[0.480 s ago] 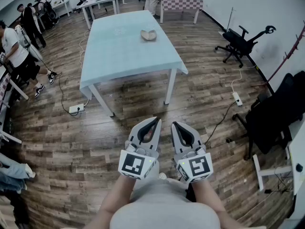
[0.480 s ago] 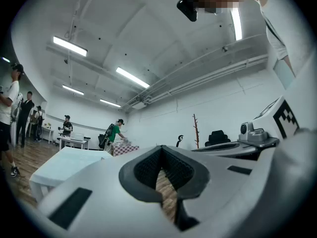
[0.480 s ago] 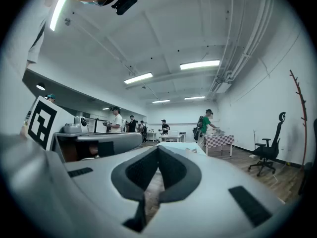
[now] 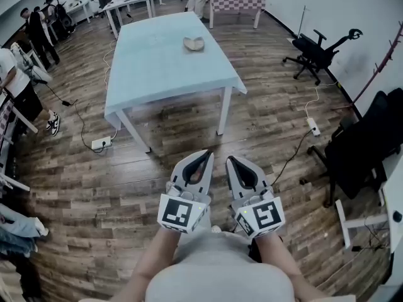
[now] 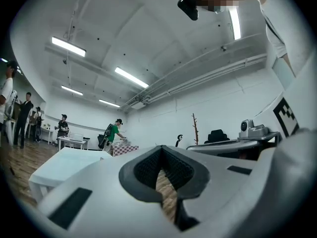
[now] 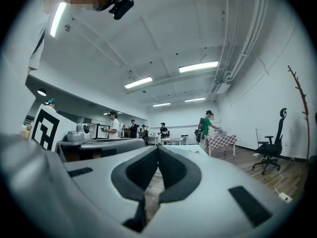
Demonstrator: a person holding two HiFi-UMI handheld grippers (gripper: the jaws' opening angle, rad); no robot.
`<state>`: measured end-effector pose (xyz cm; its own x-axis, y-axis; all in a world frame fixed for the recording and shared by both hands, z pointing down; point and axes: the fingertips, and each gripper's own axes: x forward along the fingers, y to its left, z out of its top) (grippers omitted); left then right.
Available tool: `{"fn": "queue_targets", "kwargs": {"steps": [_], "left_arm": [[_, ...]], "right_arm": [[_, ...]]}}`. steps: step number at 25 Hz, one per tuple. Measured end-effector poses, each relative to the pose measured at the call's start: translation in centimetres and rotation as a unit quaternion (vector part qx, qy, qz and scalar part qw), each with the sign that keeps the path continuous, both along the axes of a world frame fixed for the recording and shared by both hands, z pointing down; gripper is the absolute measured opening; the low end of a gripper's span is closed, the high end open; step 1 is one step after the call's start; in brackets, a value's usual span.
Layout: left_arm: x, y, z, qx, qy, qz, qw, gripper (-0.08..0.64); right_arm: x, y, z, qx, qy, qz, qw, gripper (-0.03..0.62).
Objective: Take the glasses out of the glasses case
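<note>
The glasses case (image 4: 194, 43), a small pale open shell, lies on the far half of a table with a light blue cloth (image 4: 164, 68), well ahead of me. My left gripper (image 4: 206, 155) and right gripper (image 4: 230, 161) are held side by side over the wood floor, short of the table. Both are shut with nothing between the jaws. In the left gripper view the left gripper (image 5: 159, 151) has its pads meeting, with the table (image 5: 62, 165) at lower left. The right gripper view shows the right gripper (image 6: 158, 150) closed the same way. No glasses are visible.
A black office chair (image 4: 318, 54) stands at the right and a dark chair (image 4: 362, 153) nearer me. Power strips with cables lie on the floor (image 4: 101, 144) (image 4: 312, 129). People stand at the far left (image 4: 19, 80). A checkered table (image 4: 236, 2) is at the back.
Both grippers stay shut and side by side, barely moved. The person at the left edge has stepped further left.
</note>
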<state>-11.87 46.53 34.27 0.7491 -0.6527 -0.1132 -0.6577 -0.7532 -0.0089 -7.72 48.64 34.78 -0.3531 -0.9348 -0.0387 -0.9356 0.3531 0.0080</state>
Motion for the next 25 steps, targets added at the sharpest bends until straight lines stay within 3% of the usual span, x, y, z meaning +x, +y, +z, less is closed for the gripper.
{"fn": "queue_targets", "kwargs": {"steps": [25], "left_arm": [[1.4,-13.3,0.6,-0.002,0.002,-0.006,1.0000,0.008]], "right_arm": [[2.0,-12.5,1.6,-0.020,0.012,0.003,1.000,0.008]]}}
